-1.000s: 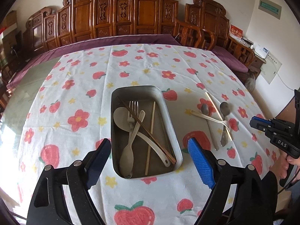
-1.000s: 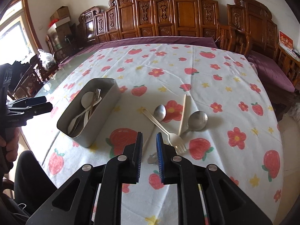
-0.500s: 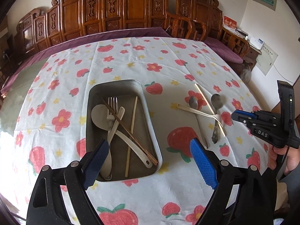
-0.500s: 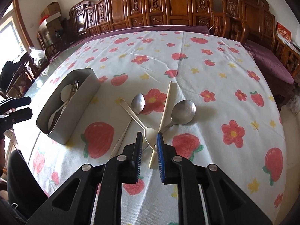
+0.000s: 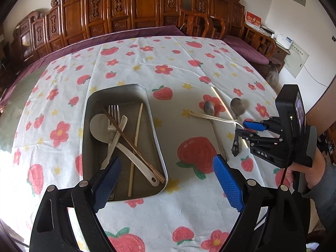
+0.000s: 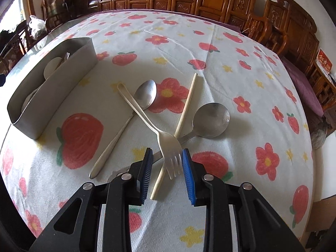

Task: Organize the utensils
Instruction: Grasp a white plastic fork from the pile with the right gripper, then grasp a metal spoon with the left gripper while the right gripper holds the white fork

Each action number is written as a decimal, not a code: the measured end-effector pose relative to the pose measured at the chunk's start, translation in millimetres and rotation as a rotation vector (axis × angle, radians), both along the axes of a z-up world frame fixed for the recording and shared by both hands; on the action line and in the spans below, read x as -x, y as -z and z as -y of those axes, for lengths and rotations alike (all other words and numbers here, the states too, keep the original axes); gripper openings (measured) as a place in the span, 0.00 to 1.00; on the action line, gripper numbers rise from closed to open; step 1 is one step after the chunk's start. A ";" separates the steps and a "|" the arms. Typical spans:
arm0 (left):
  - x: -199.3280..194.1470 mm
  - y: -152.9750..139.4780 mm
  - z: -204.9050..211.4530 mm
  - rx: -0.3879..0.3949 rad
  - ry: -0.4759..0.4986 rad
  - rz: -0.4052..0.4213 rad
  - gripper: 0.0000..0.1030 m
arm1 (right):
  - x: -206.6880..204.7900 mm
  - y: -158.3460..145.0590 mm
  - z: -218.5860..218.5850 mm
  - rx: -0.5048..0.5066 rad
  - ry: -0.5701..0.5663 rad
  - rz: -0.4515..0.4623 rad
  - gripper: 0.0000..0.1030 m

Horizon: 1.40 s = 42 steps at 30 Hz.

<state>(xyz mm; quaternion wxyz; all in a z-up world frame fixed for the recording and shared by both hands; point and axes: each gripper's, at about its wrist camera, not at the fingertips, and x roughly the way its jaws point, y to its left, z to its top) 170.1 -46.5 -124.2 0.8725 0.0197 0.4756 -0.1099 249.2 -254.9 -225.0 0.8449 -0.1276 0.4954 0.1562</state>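
A metal tray (image 5: 156, 138) (image 6: 52, 92) holds a fork, a white spoon and chopsticks. Right of it on the cloth lie a cream fork (image 6: 147, 121) (image 5: 210, 117), a small metal spoon (image 6: 145, 95) (image 5: 209, 108), a large metal spoon (image 6: 211, 118) (image 5: 237, 106) and a pale chopstick (image 6: 184, 113) (image 5: 222, 103), crossed over each other. My right gripper (image 6: 166, 163) (image 5: 250, 130) is open, low over the pile, with the fork's tines between its blue pads. My left gripper (image 5: 167, 176) is wide open and empty, above the tray's near end.
The flowered tablecloth (image 5: 168, 63) covers a large round table. Carved wooden chairs (image 5: 136, 8) line the far side. The table edge drops off at the right (image 6: 310, 151).
My right gripper has moved forward and down onto the utensil pile and has opened around the fork's tines. My left gripper has shifted slightly right and stays open.
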 end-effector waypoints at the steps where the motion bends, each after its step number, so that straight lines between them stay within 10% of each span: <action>1: -0.3 0.0 0.8 -0.001 0.001 0.000 0.82 | -0.5 -0.8 2.0 -0.001 0.004 0.005 0.25; 6: -2.5 1.6 6.6 -0.004 0.007 -0.003 0.82 | -2.8 -7.5 14.4 -0.049 0.043 0.013 0.03; 29: -65.6 42.1 82.2 -0.001 0.054 -0.031 0.81 | 17.2 -9.0 103.4 -0.272 0.250 -0.019 0.02; 42: -115.9 74.0 105.1 0.045 0.062 -0.086 0.44 | 12.6 -0.3 114.6 -0.340 0.263 -0.051 0.02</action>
